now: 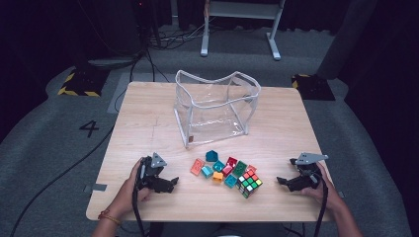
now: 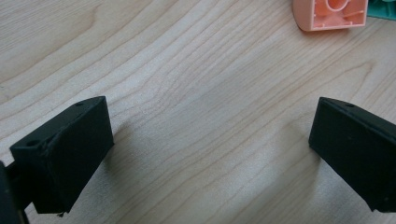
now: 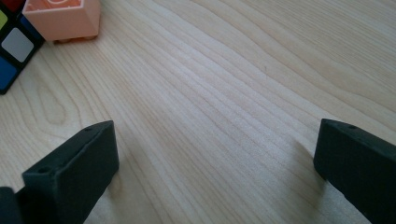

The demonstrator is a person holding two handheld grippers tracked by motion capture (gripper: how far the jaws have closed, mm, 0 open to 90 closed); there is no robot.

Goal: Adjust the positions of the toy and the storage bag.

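A clear plastic bag [image 1: 216,106] with white trim stands open at the middle back of the wooden table [image 1: 143,123]. In front of it lies a cluster of several coloured toy blocks [image 1: 220,168] and a Rubik's cube [image 1: 249,183]. My left gripper [image 1: 168,183] rests on the table left of the blocks, jaws wide open over bare wood [image 2: 210,126]; an orange block [image 2: 329,14] lies ahead. My right gripper [image 1: 282,181] sits right of the cube, open too, with a peach block [image 3: 63,18] and the cube [image 3: 14,44] off to its far left.
The table's front edge runs just below both hands. Bare wood lies left and right of the bag. Beyond the table are grey carpet, cables, a white desk frame [image 1: 239,24] and yellow-black floor markers [image 1: 79,84].
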